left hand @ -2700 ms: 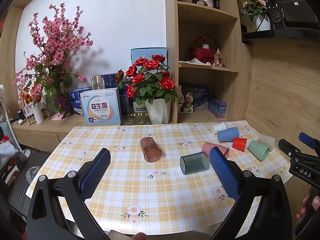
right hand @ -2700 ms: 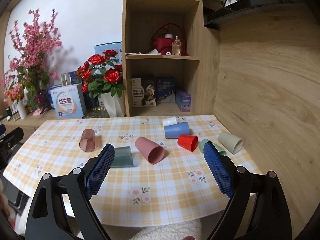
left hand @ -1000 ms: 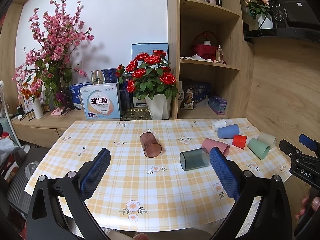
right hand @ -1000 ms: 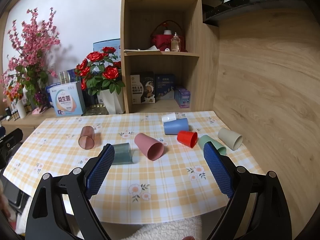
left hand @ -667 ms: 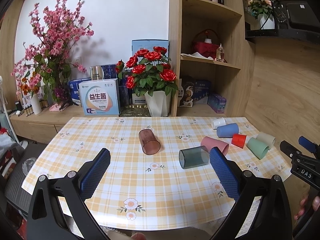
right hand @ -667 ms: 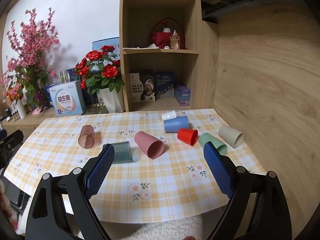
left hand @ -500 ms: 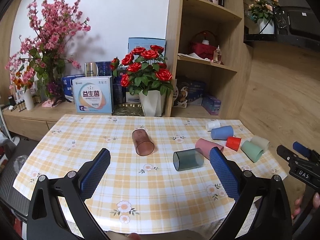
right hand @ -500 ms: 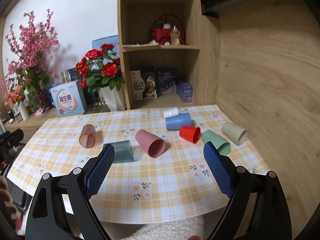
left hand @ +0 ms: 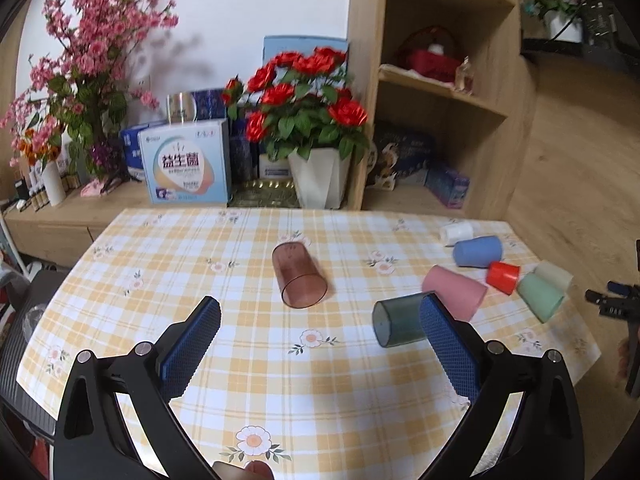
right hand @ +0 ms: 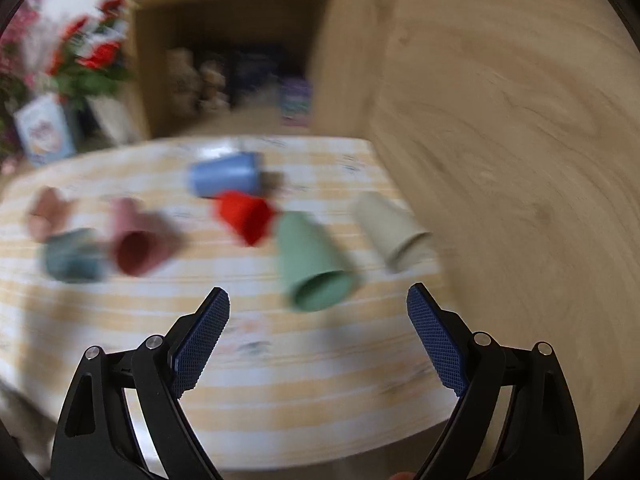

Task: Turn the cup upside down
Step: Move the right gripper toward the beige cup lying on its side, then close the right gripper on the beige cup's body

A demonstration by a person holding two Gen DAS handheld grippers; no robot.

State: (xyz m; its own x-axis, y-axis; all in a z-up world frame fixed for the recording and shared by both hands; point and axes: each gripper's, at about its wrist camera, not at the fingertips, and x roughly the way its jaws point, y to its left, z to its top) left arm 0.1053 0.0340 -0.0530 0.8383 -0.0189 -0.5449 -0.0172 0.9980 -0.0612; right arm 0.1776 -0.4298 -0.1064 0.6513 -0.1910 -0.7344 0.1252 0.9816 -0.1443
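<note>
Several cups lie on their sides on a yellow checked tablecloth [left hand: 248,364]. In the left wrist view a clear brown cup [left hand: 298,274] lies mid-table, a dark teal cup [left hand: 394,326] and a pink cup [left hand: 456,290] to its right, then blue [left hand: 478,251], red [left hand: 503,277], green [left hand: 540,296], beige [left hand: 554,274] and small white [left hand: 456,232] cups. My left gripper [left hand: 316,316] is open and empty above the near table. My right gripper [right hand: 318,300] is open and empty, just short of the green cup [right hand: 314,262]; that view is blurred.
A white pot of red roses [left hand: 318,176], a blue-white box [left hand: 186,168] and pink blossom branches [left hand: 80,80] stand on the cabinet behind the table. A wooden shelf unit [left hand: 440,92] and a wood wall [right hand: 520,140] close the right side. The right gripper shows at the left wrist view's right edge [left hand: 616,306].
My right gripper has swung quickly forward and to the right, toward the green and beige cups. My left gripper has moved a little closer over the table. The cups have not moved.
</note>
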